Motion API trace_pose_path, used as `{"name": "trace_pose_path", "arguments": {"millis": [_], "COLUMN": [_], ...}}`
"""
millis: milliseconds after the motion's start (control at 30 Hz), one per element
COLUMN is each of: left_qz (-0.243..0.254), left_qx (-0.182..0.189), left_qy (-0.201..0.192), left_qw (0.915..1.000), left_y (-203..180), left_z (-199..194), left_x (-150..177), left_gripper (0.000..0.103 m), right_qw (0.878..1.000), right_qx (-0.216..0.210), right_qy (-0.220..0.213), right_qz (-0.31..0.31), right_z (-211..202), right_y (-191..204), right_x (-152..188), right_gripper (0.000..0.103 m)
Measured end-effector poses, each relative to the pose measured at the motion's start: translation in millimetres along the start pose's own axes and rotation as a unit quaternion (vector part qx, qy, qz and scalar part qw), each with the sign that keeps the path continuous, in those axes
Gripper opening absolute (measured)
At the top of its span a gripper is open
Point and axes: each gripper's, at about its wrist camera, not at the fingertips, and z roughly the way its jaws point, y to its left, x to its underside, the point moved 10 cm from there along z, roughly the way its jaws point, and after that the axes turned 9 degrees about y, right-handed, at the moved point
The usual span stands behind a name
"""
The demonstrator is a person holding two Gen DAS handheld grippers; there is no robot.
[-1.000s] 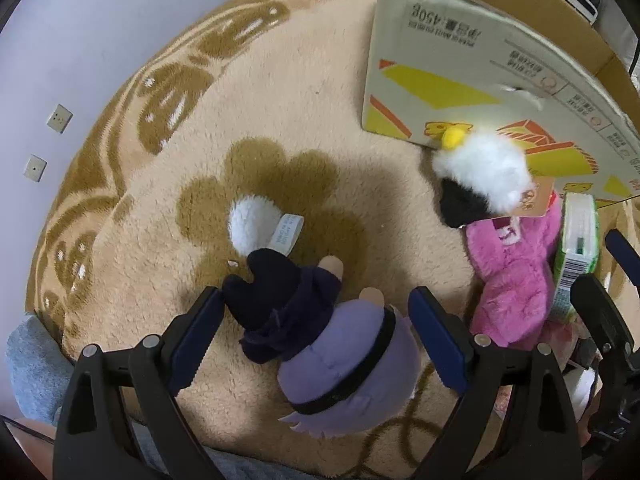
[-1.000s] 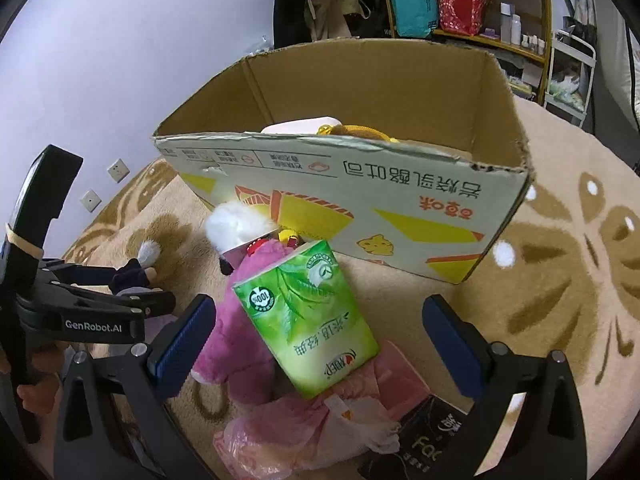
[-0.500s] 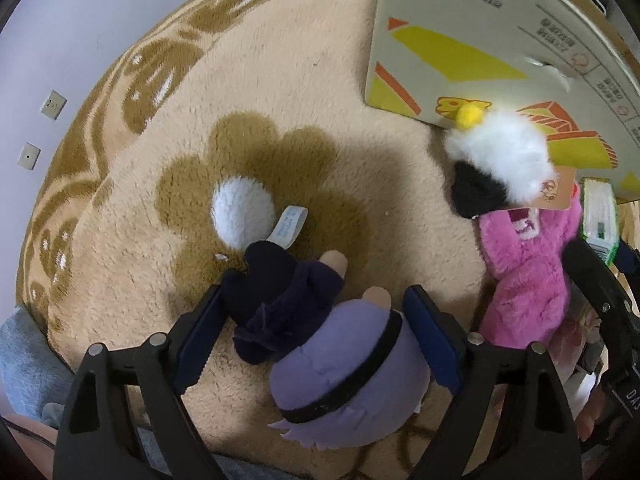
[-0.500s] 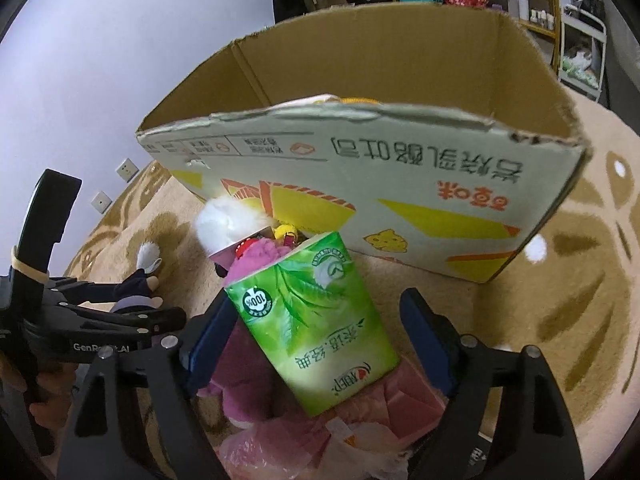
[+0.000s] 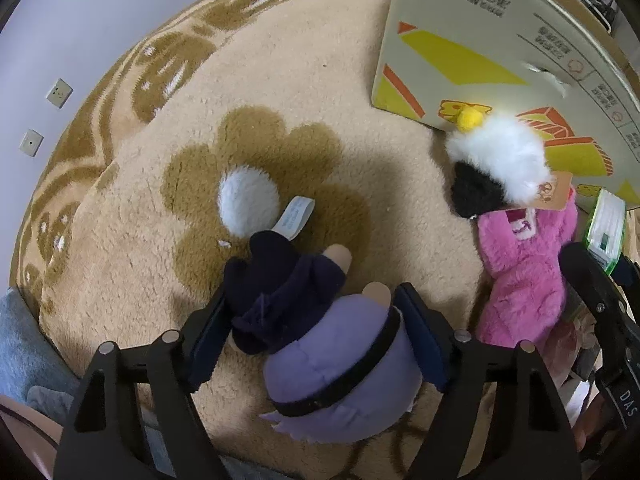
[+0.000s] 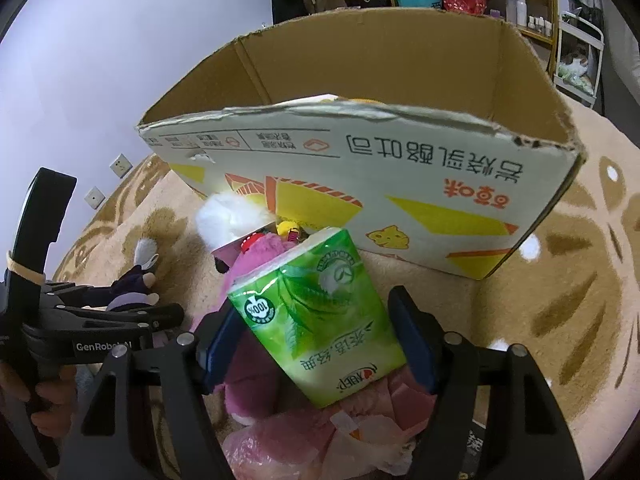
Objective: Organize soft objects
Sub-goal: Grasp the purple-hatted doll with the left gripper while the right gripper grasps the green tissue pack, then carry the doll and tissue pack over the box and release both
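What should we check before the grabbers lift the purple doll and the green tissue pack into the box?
1. Left hand-held gripper around purple doll: ok; jaws have just been closing, pads at its sides.
2. Right hand-held gripper around green tissue pack: ok, also just closing.
3. Grips firm enough to lift: cannot tell.
4. Cardboard box open on top: ok.
5. Room left inside box: cannot tell.
6. Pink plush clear of the tissue pack: not ok, they touch.

Box contents: mostly hidden behind near wall.
Pink plush: largely covered by tissue pack.
Shelf items: too small.
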Motion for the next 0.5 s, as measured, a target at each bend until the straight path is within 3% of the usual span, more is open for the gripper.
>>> {"name": "trace_pose_path", "arguments": {"millis": [167, 367, 500], "left_qz": [0.003, -0.005, 0.01], "left_qx": [0.001, 0.034, 0.031], "left_qy": [-0.008, -0.023, -0.05], "left_qw": [1.0, 0.9991, 0.9982], "left_y": [-4, -5, -16], "left_z": [-9, -24, -37], "left_x": [11, 18, 21], "left_gripper": [0.075, 0.074, 0.075], "right_qw": [1.0, 1.0, 1.0], "right_qx": [-0.002, 0.004, 0.006], "right_qy": [-0.003, -0.016, -0.019], "right_qz": [-0.002, 0.009, 0.021], "right_z": [-7, -22, -27], "right_y": [2, -8, -16], "right_x": [3, 4, 5], "right_gripper": [0.074, 0.073, 0.073]}}
